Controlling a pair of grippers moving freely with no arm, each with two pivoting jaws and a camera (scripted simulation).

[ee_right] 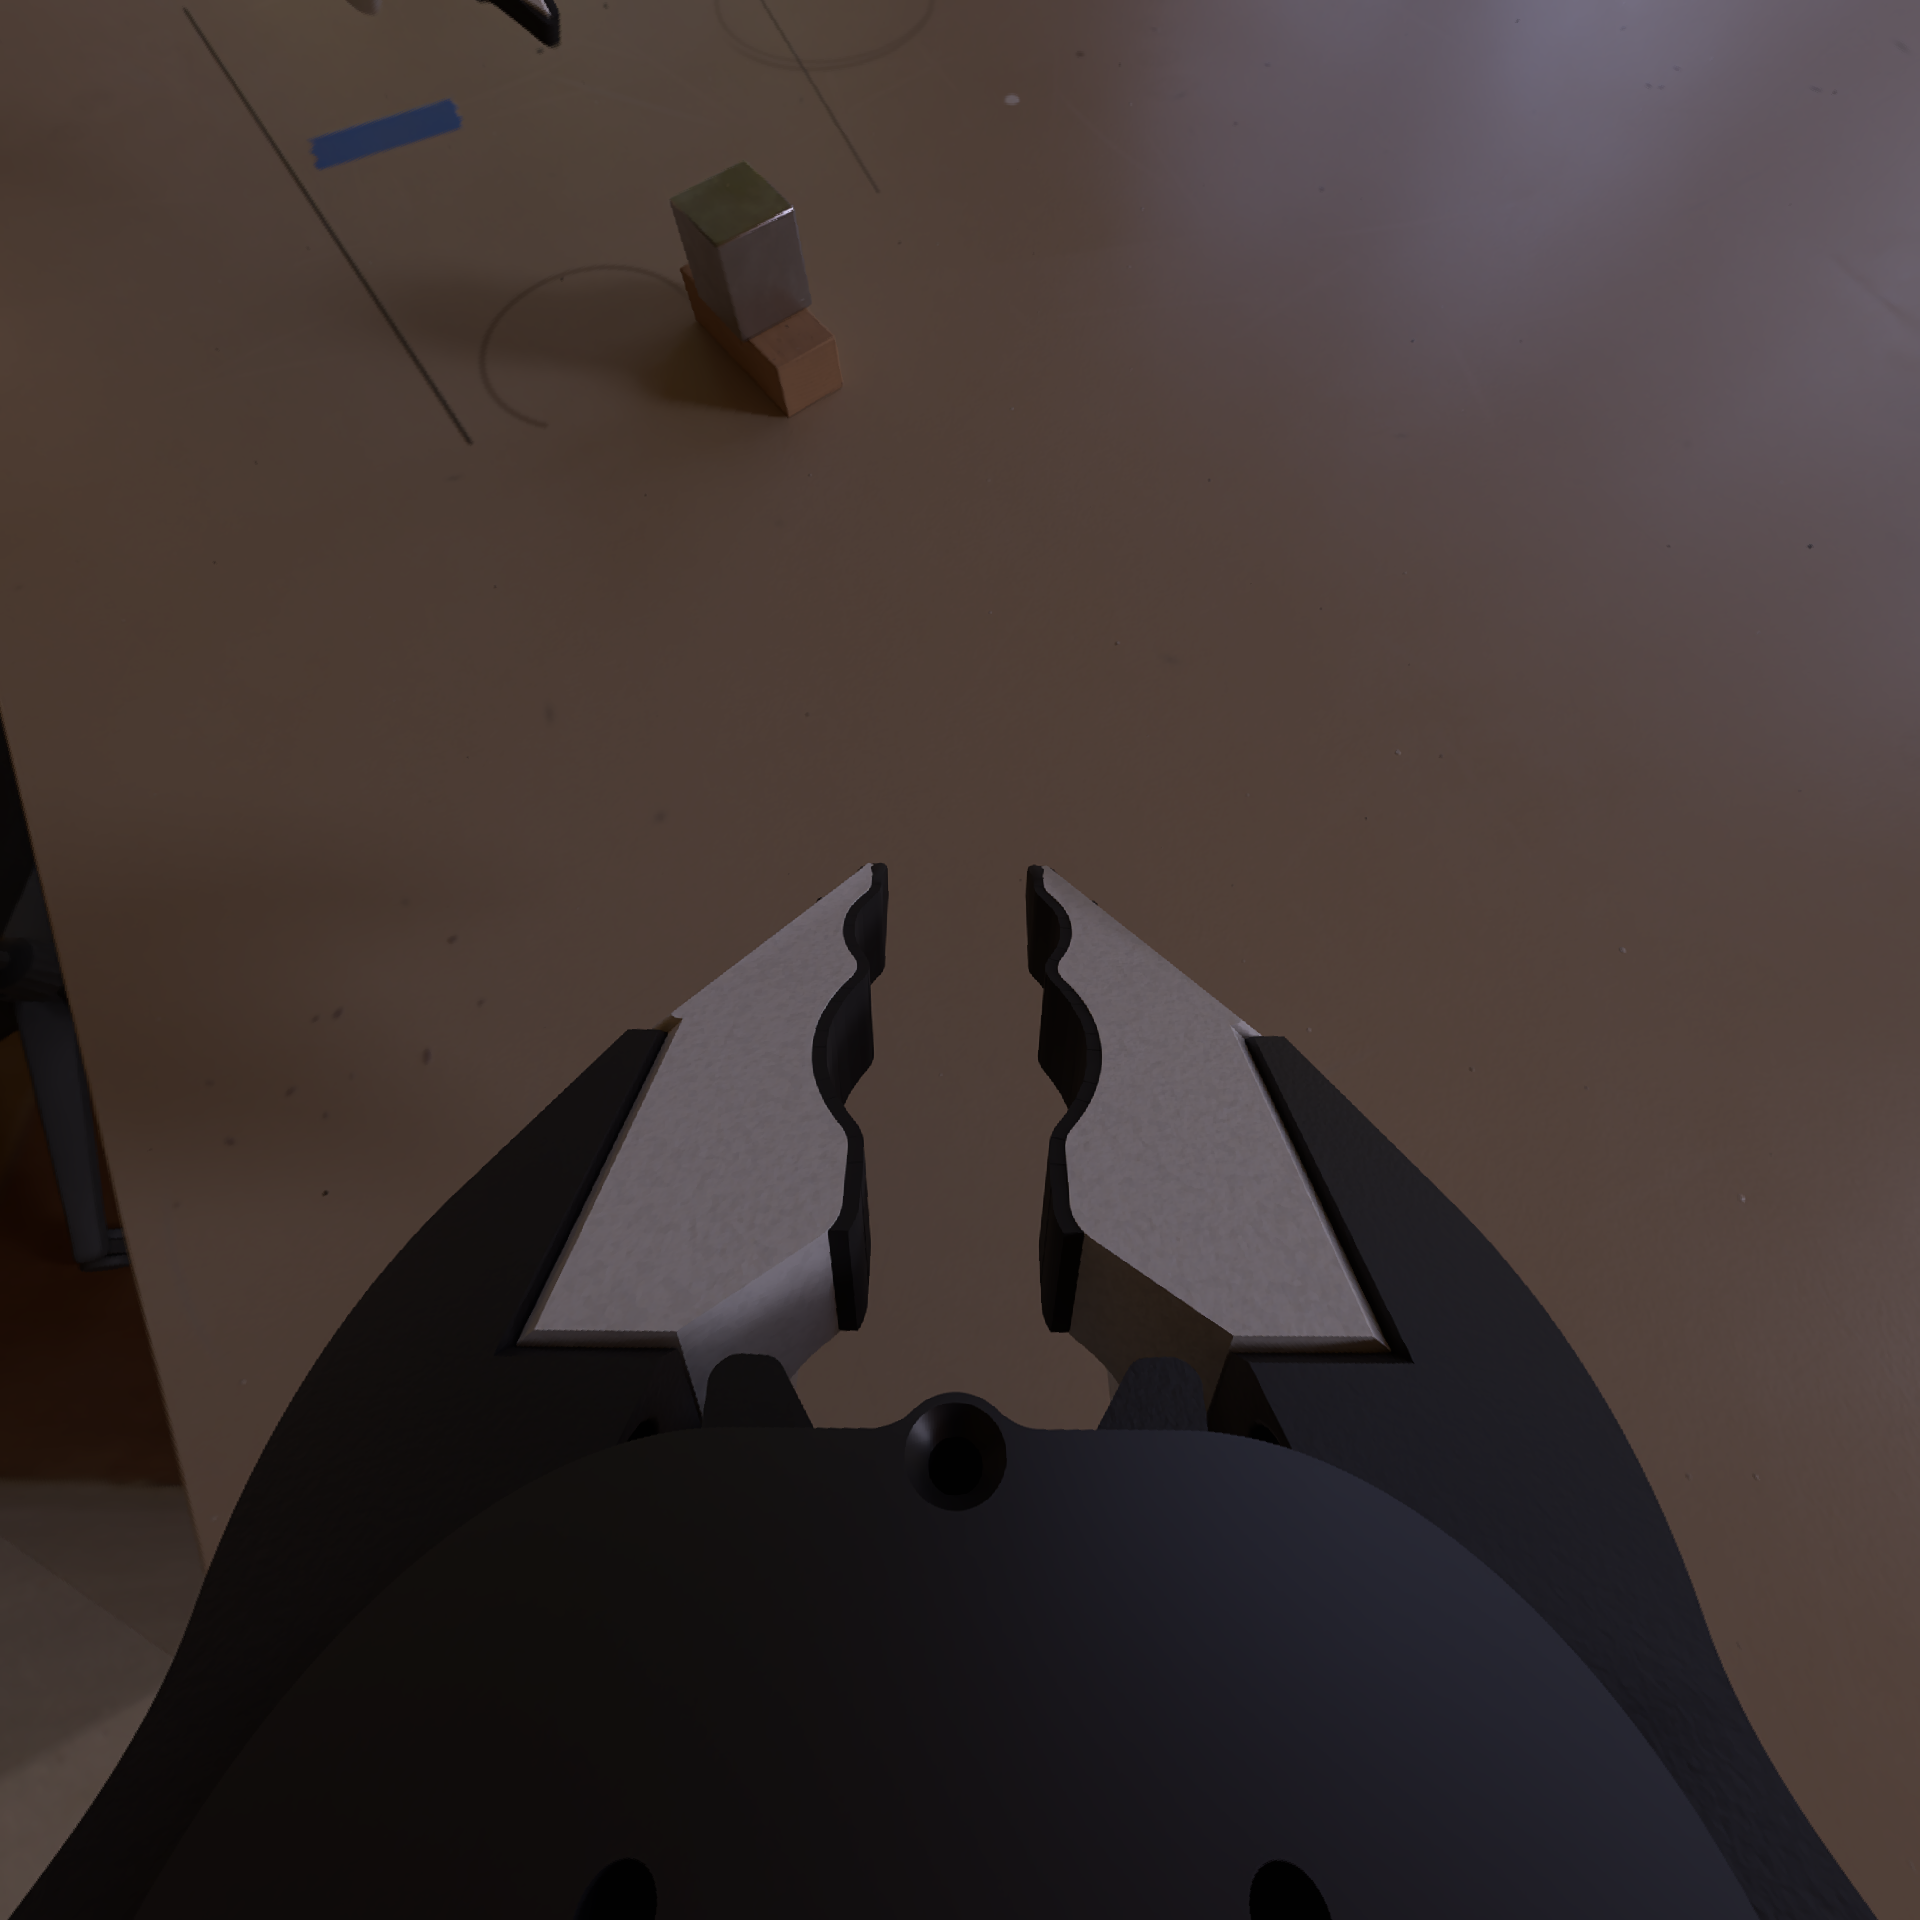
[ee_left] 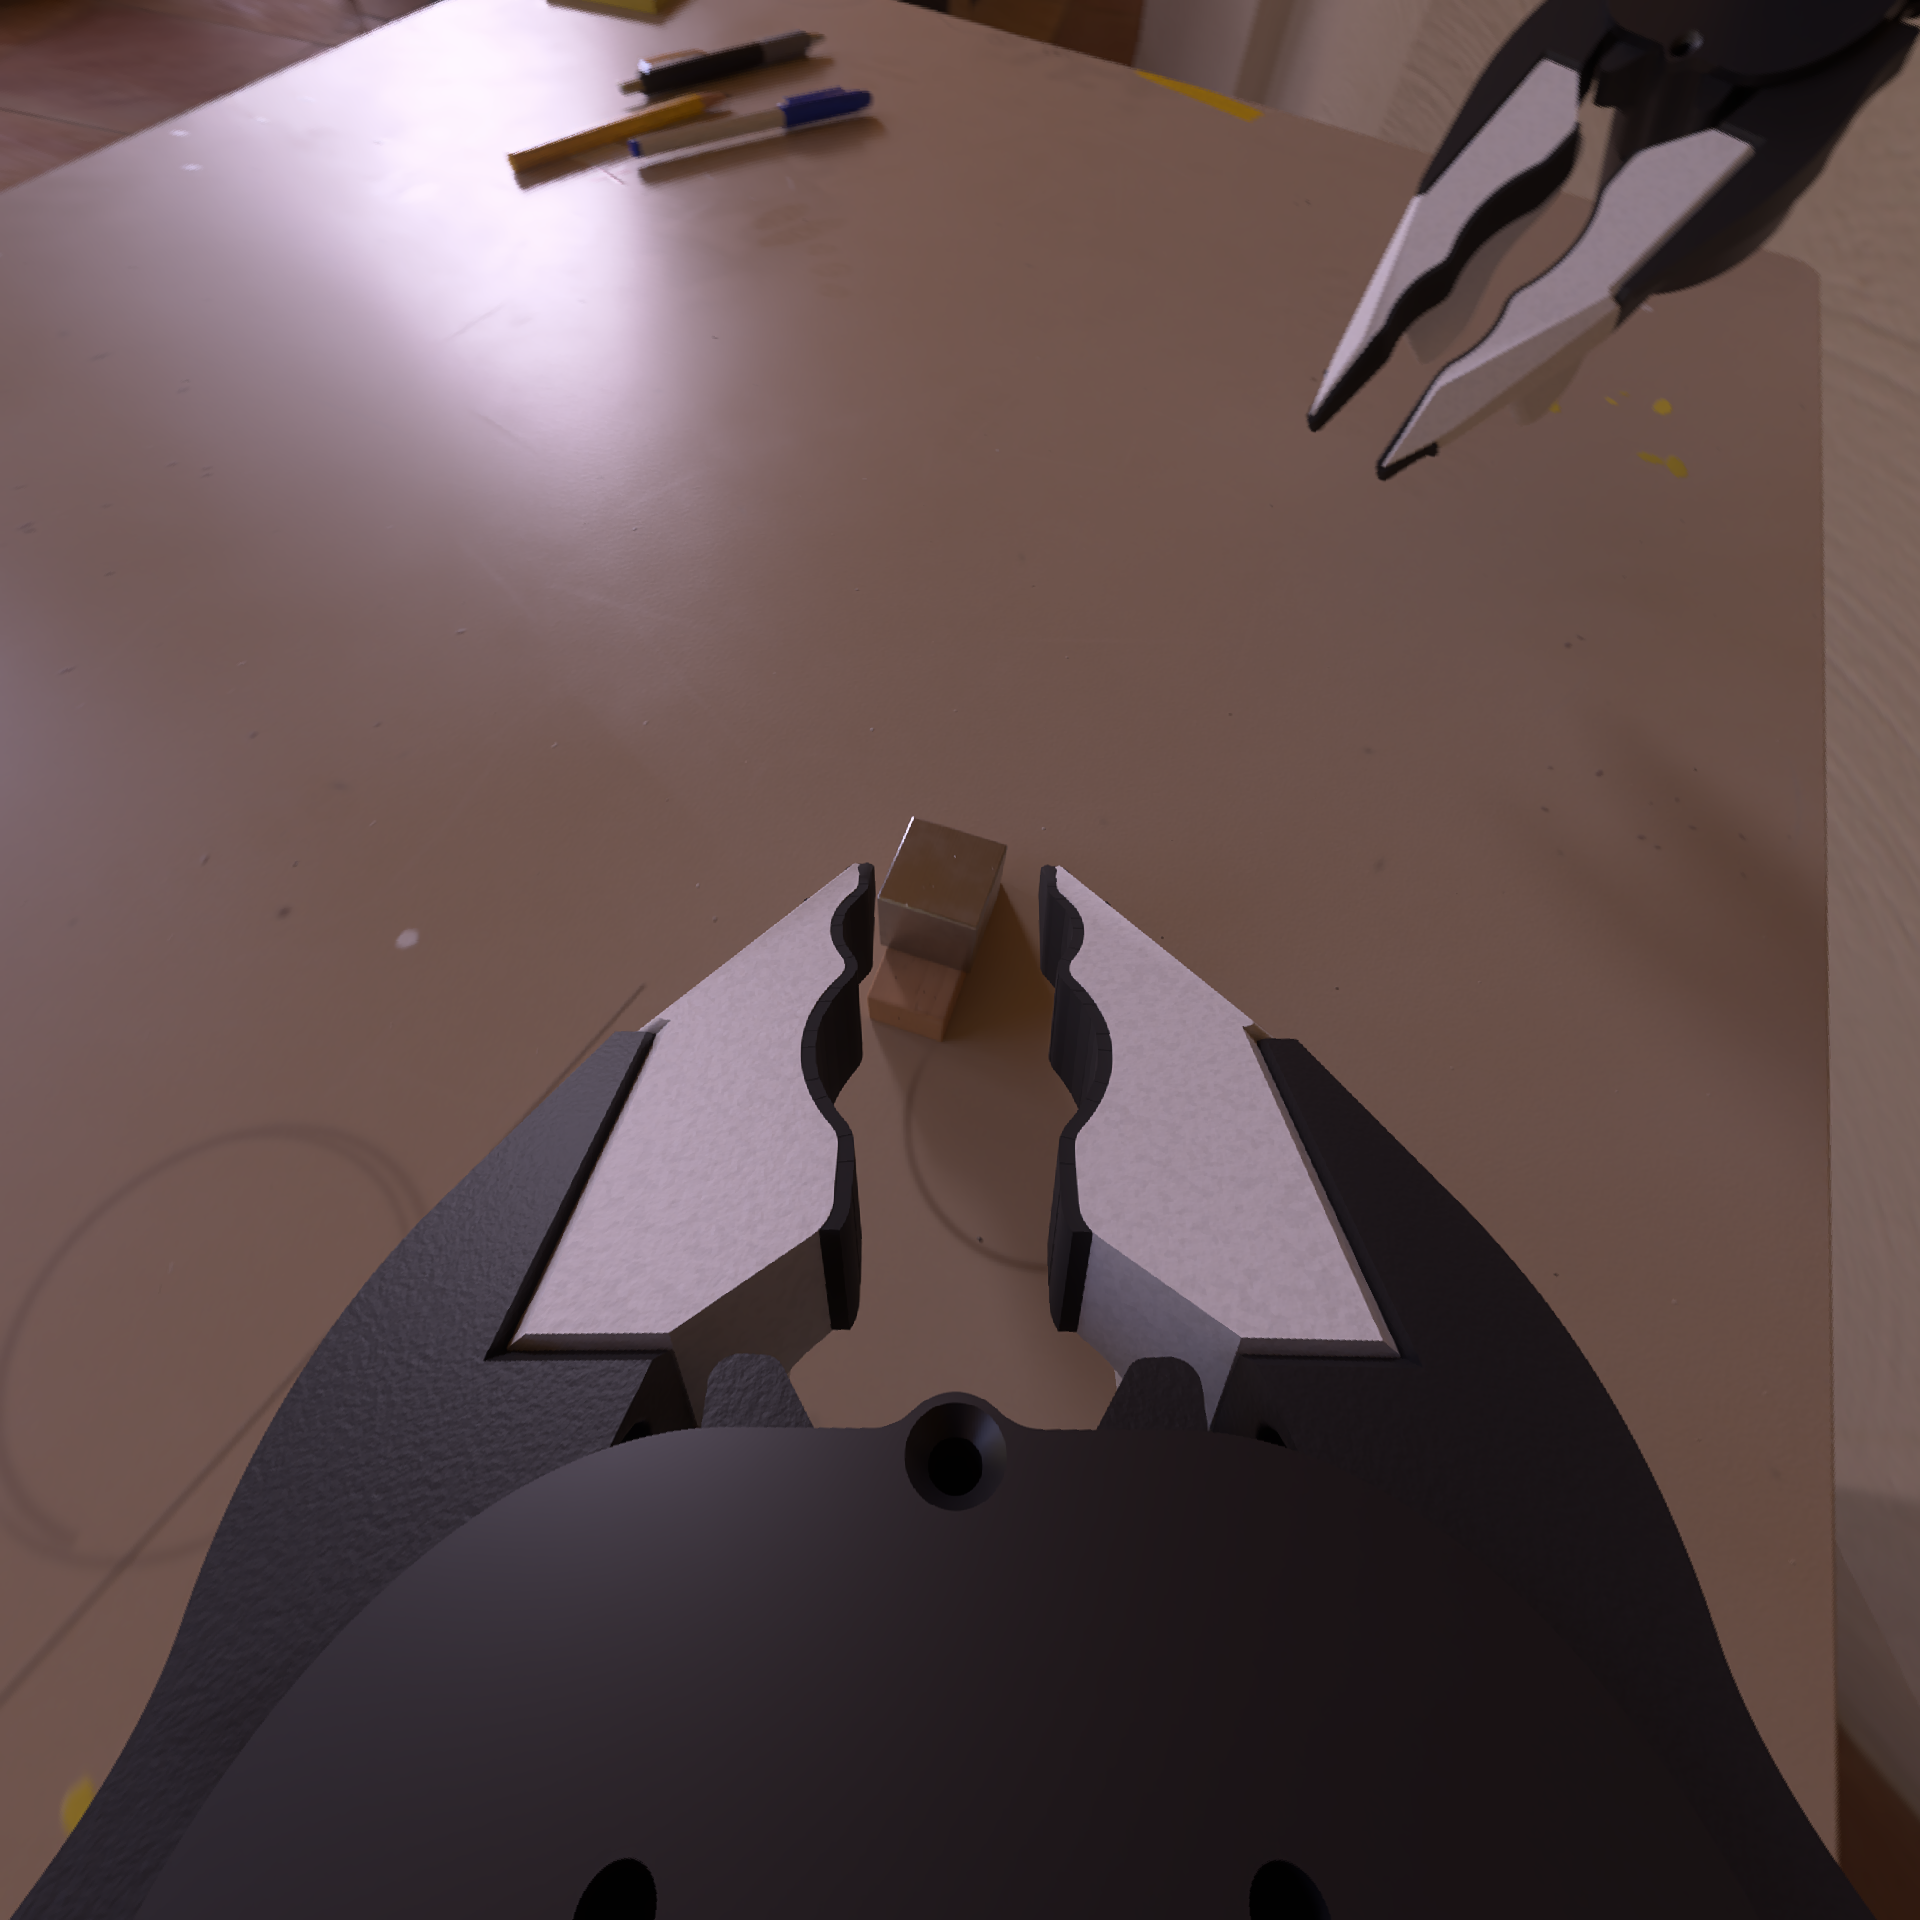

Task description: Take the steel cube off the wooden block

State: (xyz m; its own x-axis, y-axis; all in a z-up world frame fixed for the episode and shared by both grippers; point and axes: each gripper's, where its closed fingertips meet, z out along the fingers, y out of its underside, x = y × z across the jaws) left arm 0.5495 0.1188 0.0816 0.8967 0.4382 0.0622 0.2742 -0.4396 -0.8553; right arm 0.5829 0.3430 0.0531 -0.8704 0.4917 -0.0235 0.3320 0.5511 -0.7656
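two grippers hang over one wide brown table (ee_left: 520,520), the biggest thing in view. the left gripper (ee_left: 956,883) has its fingers spread apart and holds nothing; the steel cube (ee_left: 940,899) shows in the gap just past its tips, apart from both pads. the right gripper (ee_right: 956,883) hovers well away near the table's far corner, fingers parted and empty too. the steel cube sits on one end of the wooden block (ee_right: 795,358), which lies flat on the table and sticks out from under it. far off lie a few pens (ee_left: 748,120) and a pencil (ee_left: 613,130), and a strip of blue tape (ee_right: 384,133).
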